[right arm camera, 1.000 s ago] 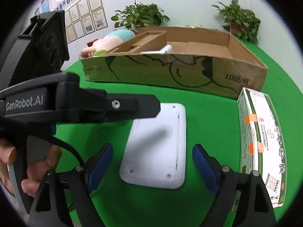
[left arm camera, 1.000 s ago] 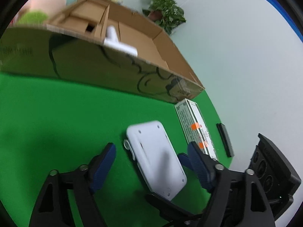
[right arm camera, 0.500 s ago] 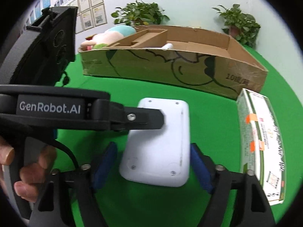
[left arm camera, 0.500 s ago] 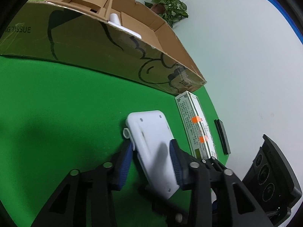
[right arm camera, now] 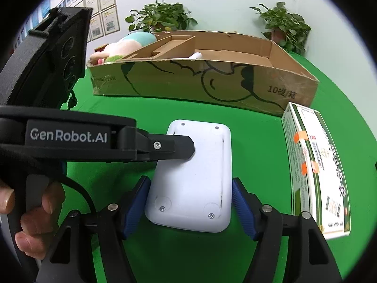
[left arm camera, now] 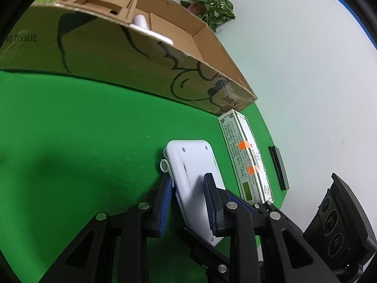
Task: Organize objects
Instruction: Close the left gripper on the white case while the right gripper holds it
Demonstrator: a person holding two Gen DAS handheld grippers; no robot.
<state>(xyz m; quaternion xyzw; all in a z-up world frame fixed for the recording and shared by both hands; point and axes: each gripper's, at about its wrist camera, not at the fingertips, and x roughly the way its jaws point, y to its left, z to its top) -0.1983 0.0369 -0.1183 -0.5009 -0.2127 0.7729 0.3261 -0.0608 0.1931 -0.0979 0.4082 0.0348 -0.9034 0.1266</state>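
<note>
A white flat plastic device (right arm camera: 195,176) lies underside up on the green table (right arm camera: 254,141), in front of a long cardboard box (right arm camera: 212,85). My right gripper (right arm camera: 190,184) clasps its near end, a blue pad pressed against each long side. In the left wrist view my left gripper (left arm camera: 188,180) is closing on the device's (left arm camera: 193,162) left edge. One pad lies on its top face and the other is against its side, by a small white loop (left arm camera: 164,165). From the right wrist view, the left gripper's black upper finger (right arm camera: 174,146) rests on the device.
A long white and green carton (right arm camera: 313,165) with orange tape lies right of the device, and a thin black bar (left arm camera: 278,167) sits beyond it at the table's edge. The box (left arm camera: 141,70) holds cardboard dividers and a white object (left arm camera: 141,23). A plush toy (right arm camera: 127,47) and potted plants (right arm camera: 162,18) stand behind.
Both grippers were wide apart around the device a second ago. The left jaws have since narrowed onto its left edge, and the right pads have come in against its two sides.
</note>
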